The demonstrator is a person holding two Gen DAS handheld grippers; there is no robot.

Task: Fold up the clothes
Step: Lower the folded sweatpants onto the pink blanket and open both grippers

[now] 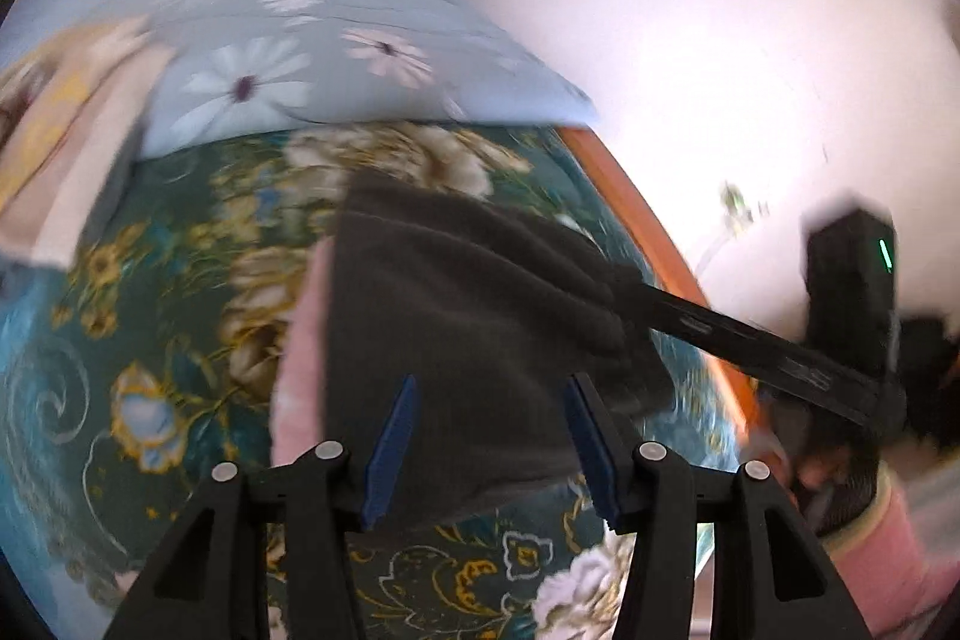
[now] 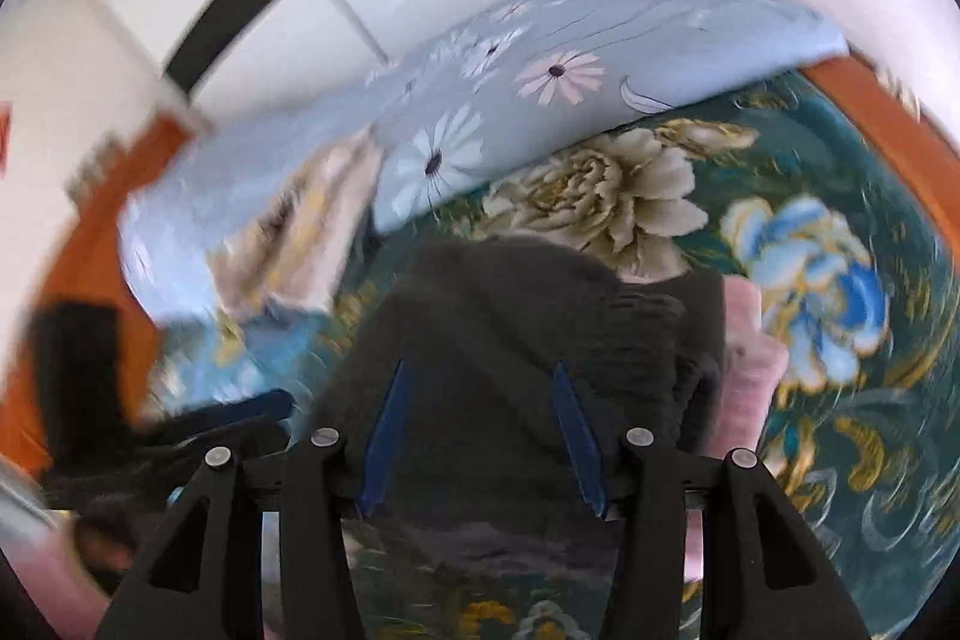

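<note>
Left wrist: dark garment (image 1: 456, 316) between fingers (image 1: 390, 451)

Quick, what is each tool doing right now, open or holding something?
Left tool: open, over the dark garment, gripping nothing.
Right tool: open, dark garment between its fingers, not clamped.

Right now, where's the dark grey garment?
The dark grey garment lies on the teal floral bedspread, ahead of both open grippers, pink lining at its edge.

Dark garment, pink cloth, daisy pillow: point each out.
dark garment (image 1: 468, 316), left wrist view, middle of its top face
pink cloth (image 1: 300, 352), left wrist view, exposed left edge
daisy pillow (image 2: 540, 100), right wrist view, front face
</note>
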